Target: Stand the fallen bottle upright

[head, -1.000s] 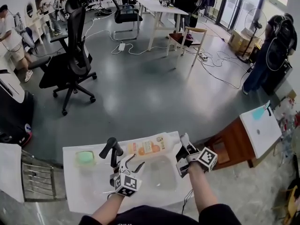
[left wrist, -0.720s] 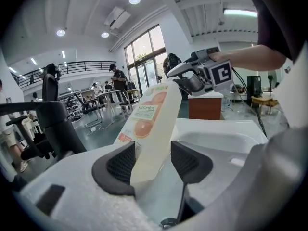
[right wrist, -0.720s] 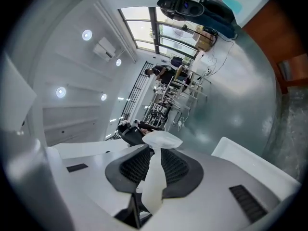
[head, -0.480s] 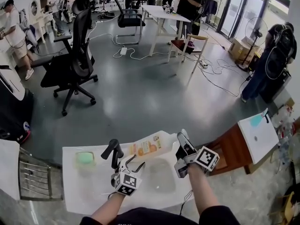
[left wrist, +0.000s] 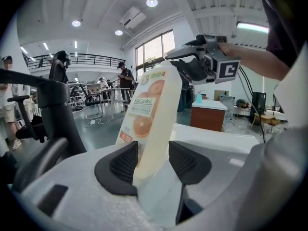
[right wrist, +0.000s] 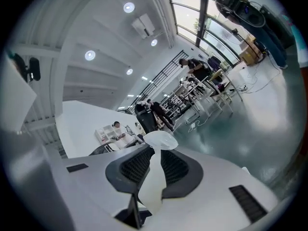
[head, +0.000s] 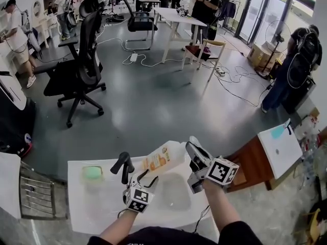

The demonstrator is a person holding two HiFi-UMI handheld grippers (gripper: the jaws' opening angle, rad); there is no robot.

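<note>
The bottle (head: 161, 160), pale with an orange label, slants over the white sink (head: 92, 203), its cap end raised to the right. My right gripper (head: 190, 148) is shut on the cap end; in the right gripper view the white neck (right wrist: 159, 141) sits pinched between its pads (right wrist: 139, 165). My left gripper (head: 144, 176) stays low at the base. In the left gripper view the bottle (left wrist: 147, 114) rises from between the closing jaws of the left gripper (left wrist: 153, 160), and both pads (left wrist: 126, 165) touch its sides.
A black faucet (head: 122, 165) stands just left of the bottle's base, with a green sponge (head: 93, 172) on the rim further left. A wooden stand (head: 255, 167) and a white board (head: 283, 144) are at the right. An office chair (head: 76, 65) and people are further off.
My right gripper has risen and rolled with the cap end, so the bottle has gone from nearly flat to steeply tilted. The left gripper has stayed at the base.
</note>
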